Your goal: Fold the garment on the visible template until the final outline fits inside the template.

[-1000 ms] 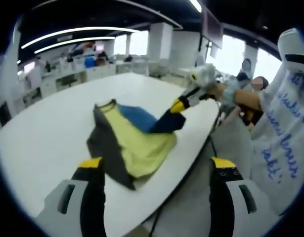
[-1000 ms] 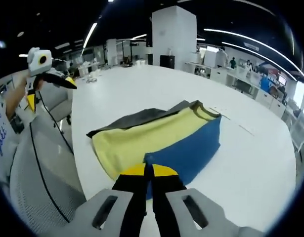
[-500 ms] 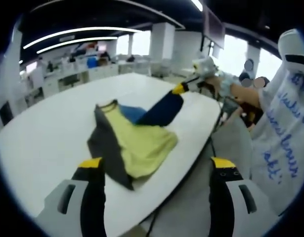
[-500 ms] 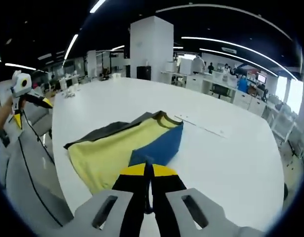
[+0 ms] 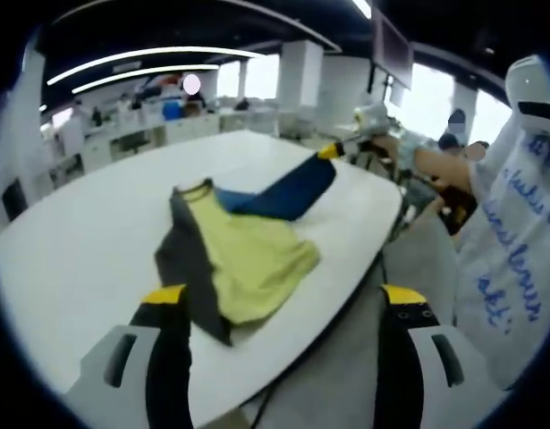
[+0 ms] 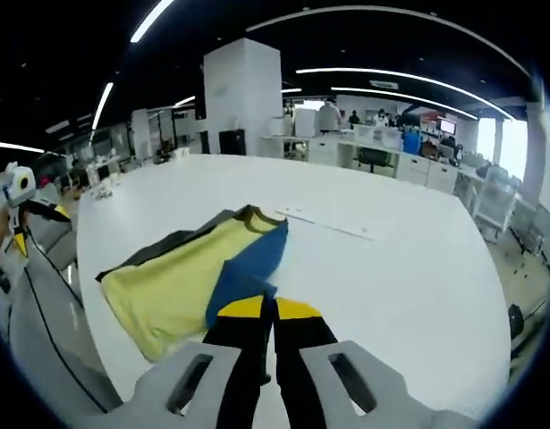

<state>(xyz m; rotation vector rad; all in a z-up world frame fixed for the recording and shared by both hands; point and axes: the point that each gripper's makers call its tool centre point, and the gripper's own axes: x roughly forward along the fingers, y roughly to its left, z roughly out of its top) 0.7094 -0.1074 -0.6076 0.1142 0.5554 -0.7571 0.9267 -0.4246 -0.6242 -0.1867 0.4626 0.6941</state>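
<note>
The right gripper (image 6: 266, 308), fingers clamped on the blue sleeve (image 5: 288, 189), holds it stretched away from the yellow, blue and grey garment (image 5: 243, 259) on the white surface (image 5: 78, 241); the left gripper (image 5: 279, 304), fingers open, hangs nearer the hem.

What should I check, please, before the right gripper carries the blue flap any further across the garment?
1. Right gripper hold on the blue flap: ok, jaws shut on its edge.
2. Flap clear of the table: ok, lifted and stretched in the left gripper view.
3. Left gripper free: ok, jaws open, holding nothing, hanging back from the garment.
4. Rest of the garment lying flat: ok, yellow panel on the table, dark part beside it.
5. Garment within the table edge: not ok, its near corner lies close to the edge.
6. Template outline under the garment: cannot tell.
</note>
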